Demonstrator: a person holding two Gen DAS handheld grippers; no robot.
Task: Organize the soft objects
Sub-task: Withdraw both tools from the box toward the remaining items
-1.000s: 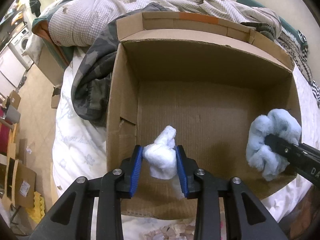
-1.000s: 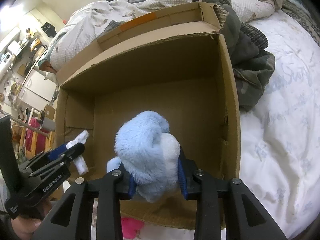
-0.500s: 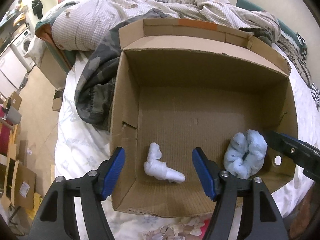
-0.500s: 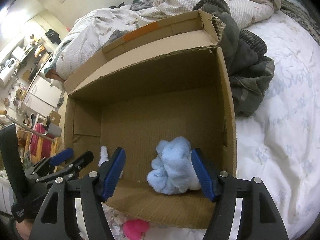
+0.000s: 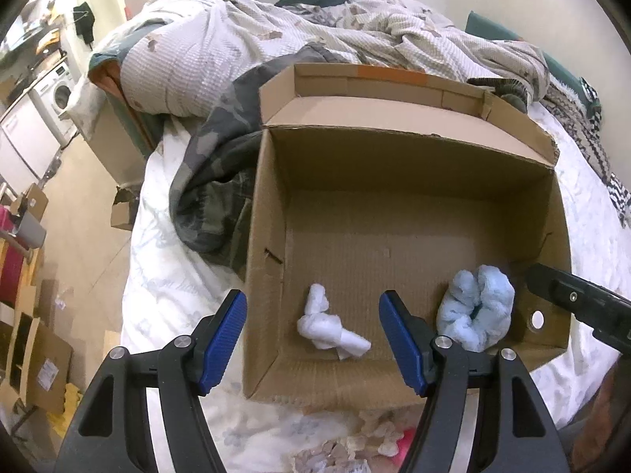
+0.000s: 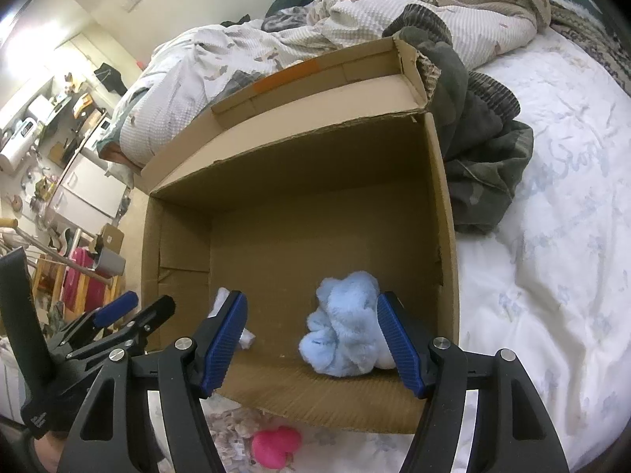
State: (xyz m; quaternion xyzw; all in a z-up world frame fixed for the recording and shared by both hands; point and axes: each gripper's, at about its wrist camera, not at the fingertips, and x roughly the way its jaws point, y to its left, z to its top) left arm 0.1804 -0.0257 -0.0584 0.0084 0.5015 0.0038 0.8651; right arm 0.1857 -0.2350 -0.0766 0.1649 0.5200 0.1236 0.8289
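Note:
An open cardboard box (image 5: pixel 272 213) (image 6: pixel 445 213) lies on the bed. A small white soft toy (image 5: pixel 329 325) lies on its floor near the front left corner; it is partly hidden in the right wrist view (image 6: pixel 221 299). A light blue fluffy toy (image 5: pixel 475 313) (image 6: pixel 343 333) lies at the front right. My left gripper (image 5: pixel 313 341) is open and empty above the box's front edge, over the white toy. My right gripper (image 6: pixel 311 341) is open and empty above the blue toy. A pink soft toy (image 6: pixel 276 443) lies on the bed in front of the box.
A camouflage jacket (image 5: pixel 213 193) (image 6: pixel 485 157) is heaped against the box's far side. A crumpled checked duvet (image 5: pixel 236 51) lies behind it. White bedsheet (image 6: pixel 552 236) spreads to the right. More pale soft pieces (image 5: pixel 355 445) lie before the box. Floor clutter and cardboard (image 5: pixel 35 358) are left of the bed.
Both grippers opened and dropped their toys into the box: the white toy from the left, the blue toy from the right. Both have since pulled back and up a little.

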